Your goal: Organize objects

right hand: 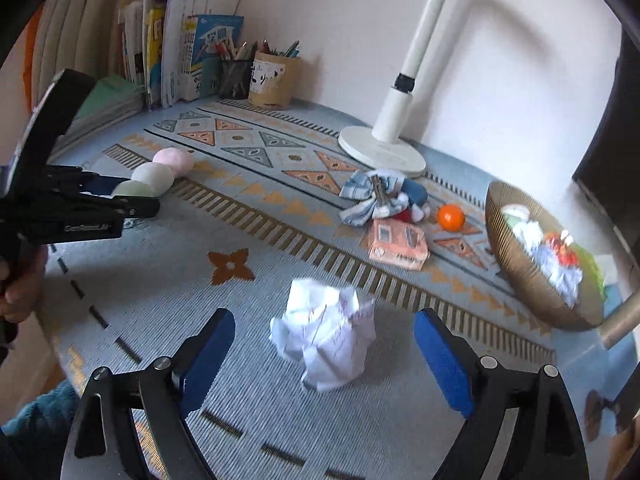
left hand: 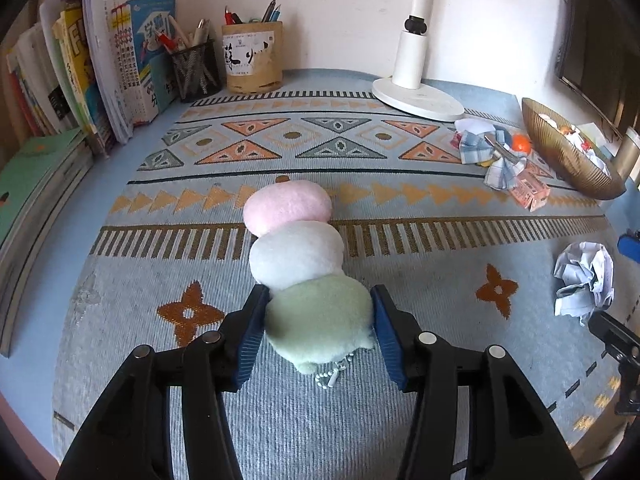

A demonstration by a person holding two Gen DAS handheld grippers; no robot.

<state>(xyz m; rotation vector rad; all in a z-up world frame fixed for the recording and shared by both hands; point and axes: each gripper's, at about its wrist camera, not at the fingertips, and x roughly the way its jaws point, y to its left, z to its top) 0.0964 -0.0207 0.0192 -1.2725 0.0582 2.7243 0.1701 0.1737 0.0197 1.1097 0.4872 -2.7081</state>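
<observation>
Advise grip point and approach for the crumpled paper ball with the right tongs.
Probably across the crumpled paper ball at its widest middle, coming down from above and the near side. The right tongs already stand open astride it; it is irregular and loose, so a central squeeze should hold.

bowl (right hand: 520,272) contents blurred, perhaps paper

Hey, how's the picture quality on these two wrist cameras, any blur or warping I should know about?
Left wrist view: sharp, evenly lit; fisheye bends the book stack and darkens the corners. Right wrist view: softer, with smearing on the gold bowl and crumpled paper; the lamp stem leans with distortion, and the paper casts a soft shadow.
</observation>
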